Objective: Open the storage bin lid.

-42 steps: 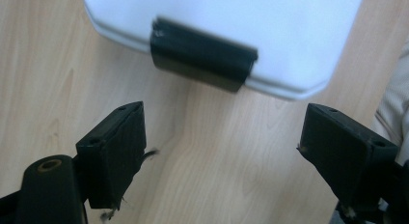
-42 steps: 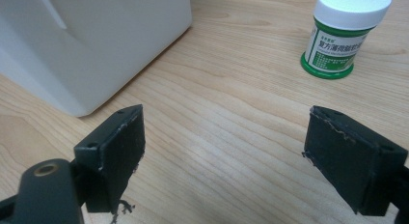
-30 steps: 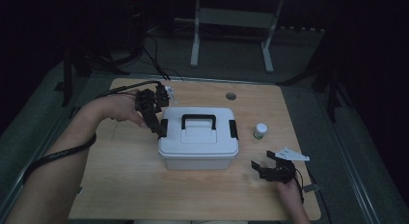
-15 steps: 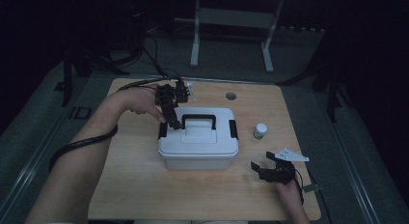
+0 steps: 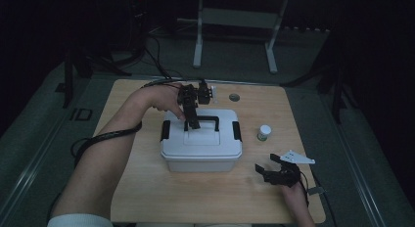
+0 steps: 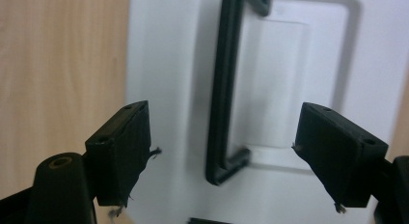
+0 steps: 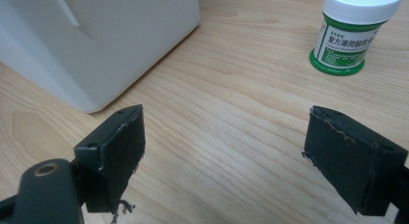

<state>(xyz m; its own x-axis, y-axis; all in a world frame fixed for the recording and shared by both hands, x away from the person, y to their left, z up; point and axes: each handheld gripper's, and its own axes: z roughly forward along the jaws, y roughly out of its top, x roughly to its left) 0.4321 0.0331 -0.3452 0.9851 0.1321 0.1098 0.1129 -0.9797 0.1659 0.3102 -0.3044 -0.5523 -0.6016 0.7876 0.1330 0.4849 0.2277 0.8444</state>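
Left hand-held gripper (image 5: 192, 120) open, jaws just narrowing, empty, above box handle (image 6: 223, 96); centre jaws astride bar, lower squarely, then close.

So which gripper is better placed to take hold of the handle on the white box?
Left. The left gripper hangs open right above the box's black handle, which lies between its jaws. The right gripper rests open on the table beside the box.

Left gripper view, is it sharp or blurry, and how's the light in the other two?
Left gripper view: the black handle and white box lid look soft, slightly smeared. Right gripper view: sharp, with the jar label crisp and mild sheen on the table. High view: dim overall, surroundings nearly black.
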